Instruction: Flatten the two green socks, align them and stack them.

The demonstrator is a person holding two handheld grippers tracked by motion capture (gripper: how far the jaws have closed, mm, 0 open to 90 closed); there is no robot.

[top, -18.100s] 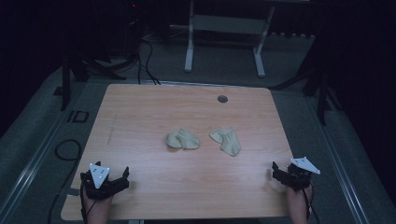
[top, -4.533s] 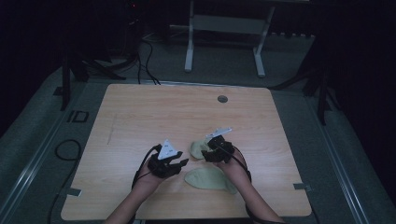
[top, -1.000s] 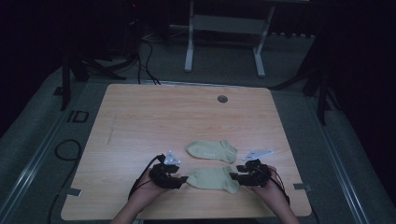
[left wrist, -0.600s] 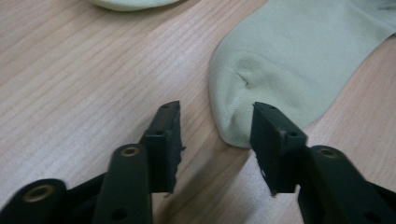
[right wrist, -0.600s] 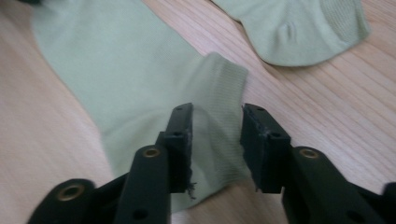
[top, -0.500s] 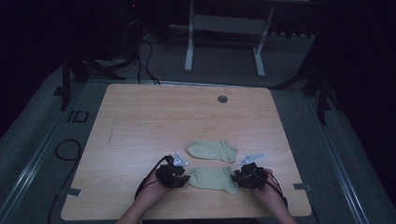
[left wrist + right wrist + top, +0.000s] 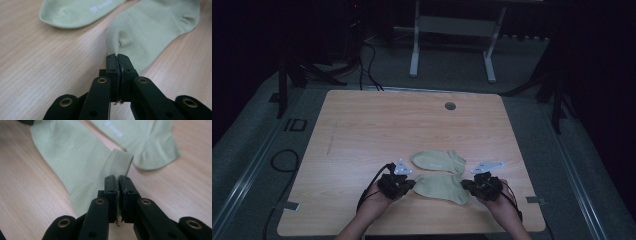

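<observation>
So you've got two pale green socks on the wooden table (image 7: 362, 130), both toward your edge of it. The near sock (image 7: 441, 187) lies flat between your hands, and the far sock (image 7: 439, 160) sits just behind it, close but lying on its own.

Your left gripper (image 7: 412, 184) has just been closing and now it's clamped on one end of the near sock (image 7: 152, 27). In the left gripper view the jaws are pressed together with a thin bit of fabric pinched right at the tips, and the cloth puckers up a little there.

Your right gripper (image 7: 465, 185) has just been closing too, and it's biting the other end of the near sock (image 7: 75, 162). The right gripper view shows the ribbed cuff (image 7: 119, 162) standing up out of the jaws, folded over, with fabric squeezed between them. The far sock (image 7: 147, 140) lies past it, printed lettering facing up.

Both hands rest low at the table's near edge.
</observation>
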